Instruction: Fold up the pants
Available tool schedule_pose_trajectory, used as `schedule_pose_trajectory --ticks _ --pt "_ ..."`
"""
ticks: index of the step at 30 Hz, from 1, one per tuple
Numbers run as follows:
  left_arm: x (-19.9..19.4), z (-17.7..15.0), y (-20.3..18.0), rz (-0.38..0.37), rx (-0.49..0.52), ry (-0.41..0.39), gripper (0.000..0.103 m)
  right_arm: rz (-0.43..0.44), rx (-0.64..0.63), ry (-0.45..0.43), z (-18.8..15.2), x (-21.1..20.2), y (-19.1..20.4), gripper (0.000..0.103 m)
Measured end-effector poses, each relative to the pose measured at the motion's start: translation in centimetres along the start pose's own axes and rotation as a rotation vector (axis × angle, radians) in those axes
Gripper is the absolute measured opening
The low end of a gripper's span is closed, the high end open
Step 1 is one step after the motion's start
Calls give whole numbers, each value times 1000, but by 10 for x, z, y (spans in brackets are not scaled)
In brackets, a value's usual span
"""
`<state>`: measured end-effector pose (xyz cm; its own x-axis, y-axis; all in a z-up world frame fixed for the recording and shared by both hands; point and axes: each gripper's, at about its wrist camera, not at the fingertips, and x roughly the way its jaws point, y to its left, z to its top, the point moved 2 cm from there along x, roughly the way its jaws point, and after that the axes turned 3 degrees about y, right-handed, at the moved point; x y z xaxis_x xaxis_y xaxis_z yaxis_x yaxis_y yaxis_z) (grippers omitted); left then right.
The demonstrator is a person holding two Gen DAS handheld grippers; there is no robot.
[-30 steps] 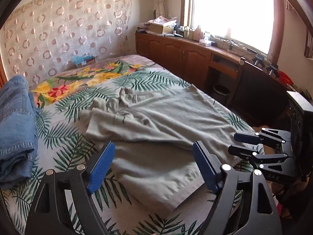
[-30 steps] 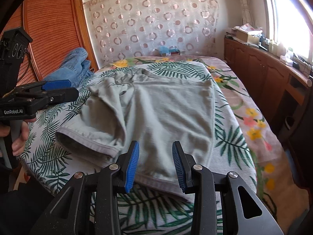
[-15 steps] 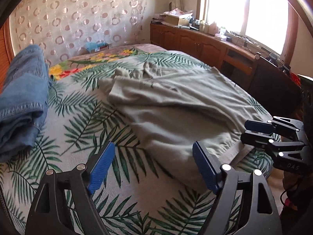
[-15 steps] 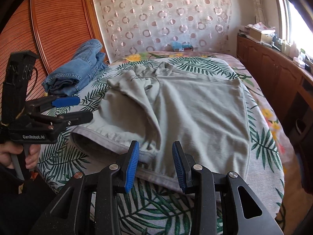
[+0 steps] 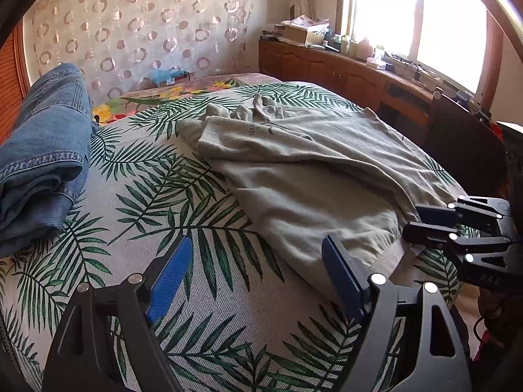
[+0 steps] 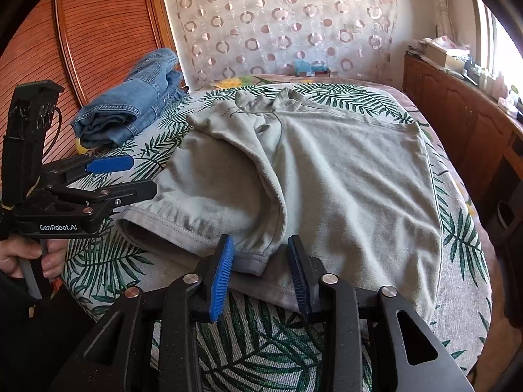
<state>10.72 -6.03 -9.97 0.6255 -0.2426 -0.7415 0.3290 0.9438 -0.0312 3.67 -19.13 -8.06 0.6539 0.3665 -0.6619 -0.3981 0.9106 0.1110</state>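
Note:
Grey-green pants (image 5: 310,170) lie spread on the bed, one leg folded over the other, waistband at the far end. My left gripper (image 5: 256,277) is open wide and hangs over the leaf-print bedspread (image 5: 170,202), just left of the near hem. From the right wrist it shows as the left gripper (image 6: 142,176), held by a hand (image 6: 49,254). My right gripper (image 6: 261,271) is at the near hem, its jaws closing. The corner of the folded leg hem (image 6: 251,263) lies between them, and a gap still shows on each side. The right gripper (image 5: 412,222) sits over the pants' near right edge.
Folded blue jeans (image 5: 42,163) are stacked at the bed's far left, by a wooden panel (image 6: 98,32). A wooden cabinet (image 5: 343,72) with clutter runs under the window on the right. A dark chair (image 5: 464,150) stands by the bed's right edge.
My left gripper has swung down and to the left, off the pants and over bare bedspread. My right gripper has drawn in on the near hem, whose corner now lies between its fingers.

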Motion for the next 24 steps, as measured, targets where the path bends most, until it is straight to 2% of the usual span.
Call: schedule_pose_trajectory --ticks 2,5,13,24 --pt "-3 0 -1 -1 -1 -5 82 6 0 -5 -1 0 3 10" --pt "-10 0 -2 -9 2 -19 82 16 -1 -32 -1 -7 3 7" --pt "-20 5 -11 -21 19 -46 82 9 29 -117 -3 -45 -15 5" --pt "-12 17 -33 -43 70 -33 82 -57 63 -117 -22 -79 -36 5"
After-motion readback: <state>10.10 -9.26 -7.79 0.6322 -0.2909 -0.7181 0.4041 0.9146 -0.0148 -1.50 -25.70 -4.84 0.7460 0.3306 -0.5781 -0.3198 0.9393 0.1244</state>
